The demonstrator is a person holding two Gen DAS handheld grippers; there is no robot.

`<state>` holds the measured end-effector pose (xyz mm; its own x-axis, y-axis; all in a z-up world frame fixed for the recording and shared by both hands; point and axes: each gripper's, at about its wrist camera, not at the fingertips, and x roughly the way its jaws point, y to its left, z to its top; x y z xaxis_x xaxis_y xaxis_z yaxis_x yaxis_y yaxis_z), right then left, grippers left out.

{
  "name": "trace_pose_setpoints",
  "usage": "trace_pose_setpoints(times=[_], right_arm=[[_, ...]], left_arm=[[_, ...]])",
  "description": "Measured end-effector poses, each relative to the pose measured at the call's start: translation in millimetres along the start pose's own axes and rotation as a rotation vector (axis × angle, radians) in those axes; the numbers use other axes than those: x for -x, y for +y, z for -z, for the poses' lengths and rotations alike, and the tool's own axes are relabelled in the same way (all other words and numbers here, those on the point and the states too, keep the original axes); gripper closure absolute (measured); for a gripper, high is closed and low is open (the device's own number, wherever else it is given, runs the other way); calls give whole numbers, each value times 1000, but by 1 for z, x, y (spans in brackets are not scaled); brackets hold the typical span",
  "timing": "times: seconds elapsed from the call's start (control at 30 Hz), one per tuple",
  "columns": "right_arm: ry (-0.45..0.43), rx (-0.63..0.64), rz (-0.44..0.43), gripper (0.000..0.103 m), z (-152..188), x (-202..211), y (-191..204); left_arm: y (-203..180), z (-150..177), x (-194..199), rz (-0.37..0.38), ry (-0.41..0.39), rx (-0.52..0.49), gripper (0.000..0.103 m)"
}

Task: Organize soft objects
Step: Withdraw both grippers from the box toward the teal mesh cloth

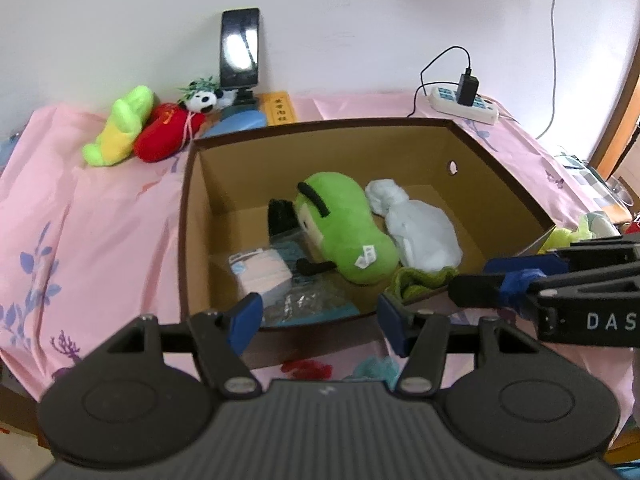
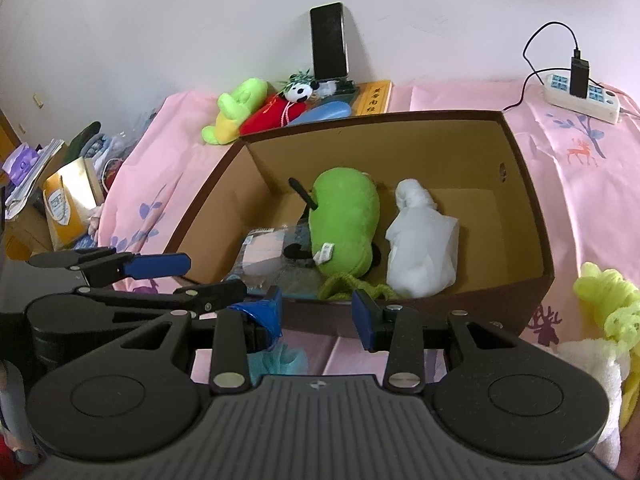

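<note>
An open cardboard box (image 1: 188, 208) (image 2: 532, 208) stands on the pink cloth. Inside lie a green plush (image 1: 348, 224) (image 2: 346, 216), a white soft bundle (image 1: 420, 228) (image 2: 420, 244), a green knitted cloth (image 1: 420, 278) (image 2: 348, 284) and packets in plastic (image 1: 260, 270) (image 2: 260, 252). My left gripper (image 1: 320, 320) is open and empty just in front of the box's near wall. My right gripper (image 2: 318, 312) is open and empty beside it, at the same wall. A yellow-green fluffy cloth (image 2: 612, 304) and a white soft item (image 2: 600, 364) lie right of the box.
Behind the box lie a green-yellow plush (image 1: 120, 128) (image 2: 236, 108), a red plush with a panda (image 1: 172, 128) (image 2: 280, 108), a blue item (image 1: 240, 122) and a phone on a stand (image 1: 240, 48) (image 2: 329, 40). A power strip (image 1: 464, 104) (image 2: 580, 96) sits back right. Clutter (image 2: 60, 184) stands left of the table.
</note>
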<state>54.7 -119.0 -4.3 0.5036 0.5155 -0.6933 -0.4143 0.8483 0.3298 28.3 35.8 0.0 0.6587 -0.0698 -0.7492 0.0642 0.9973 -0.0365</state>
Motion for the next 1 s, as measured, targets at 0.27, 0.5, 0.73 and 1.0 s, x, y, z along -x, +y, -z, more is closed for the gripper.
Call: trace_pose_setpoints(times=[0.27, 0.5, 0.73, 1.0], right_arm=[[18, 14, -14, 81, 5, -3, 7], [56, -3, -29, 81, 11, -9, 6], [125, -30, -38, 81, 17, -22, 2], [194, -87, -84, 81, 21, -32, -5]], left_arm=[[4, 3, 5, -29, -4, 6, 44], [5, 11, 11, -40, 0, 0, 42], [14, 39, 10, 17, 58, 2, 41], [0, 71, 8, 162, 107, -51, 41]])
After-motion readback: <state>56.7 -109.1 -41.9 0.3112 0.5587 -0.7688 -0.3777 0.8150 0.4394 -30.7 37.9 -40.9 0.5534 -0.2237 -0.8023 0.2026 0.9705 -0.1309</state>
